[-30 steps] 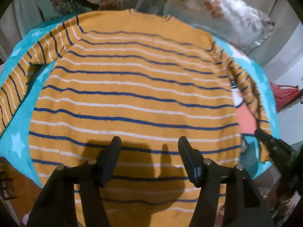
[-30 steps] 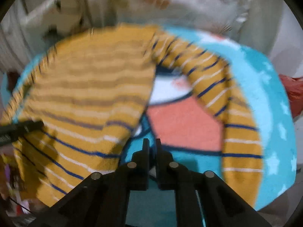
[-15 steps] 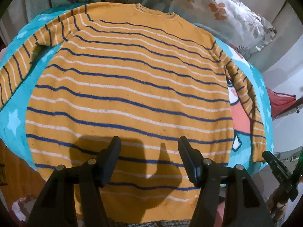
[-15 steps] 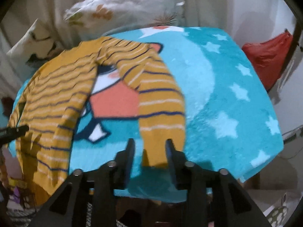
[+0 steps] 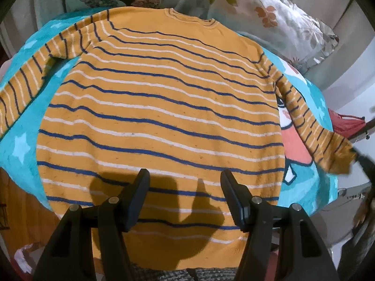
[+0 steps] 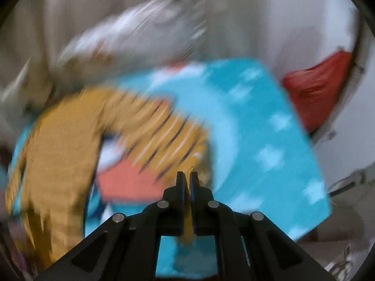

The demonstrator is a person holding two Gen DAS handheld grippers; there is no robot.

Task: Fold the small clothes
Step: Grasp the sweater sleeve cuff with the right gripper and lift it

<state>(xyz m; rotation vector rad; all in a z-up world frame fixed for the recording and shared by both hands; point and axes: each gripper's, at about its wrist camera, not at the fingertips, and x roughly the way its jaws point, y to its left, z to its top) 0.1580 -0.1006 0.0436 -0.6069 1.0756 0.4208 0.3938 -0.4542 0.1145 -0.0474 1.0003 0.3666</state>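
1. Lying flat and spread out on a turquoise star-print blanket (image 5: 21, 126): an orange sweater (image 5: 161, 107) with blue and white stripes, collar at the far edge.
2. Trailing off toward the left edge: the sweater's left sleeve (image 5: 21, 86).
3. Hovering over the sweater's near hem: the left gripper (image 5: 182, 196), fingers apart, gripping nothing, throwing a shadow on the knit.
4. Resting behind the sweater: floral pillows (image 5: 276, 18).
5. Being pinched at its cuff: the right sleeve (image 5: 328, 147), lifted off the blanket.
6. Clamping that cuff: the right gripper (image 6: 186, 178), fingers together on the orange fabric, view heavily blurred.
7. Sitting at far right: a red bag (image 6: 316, 93).
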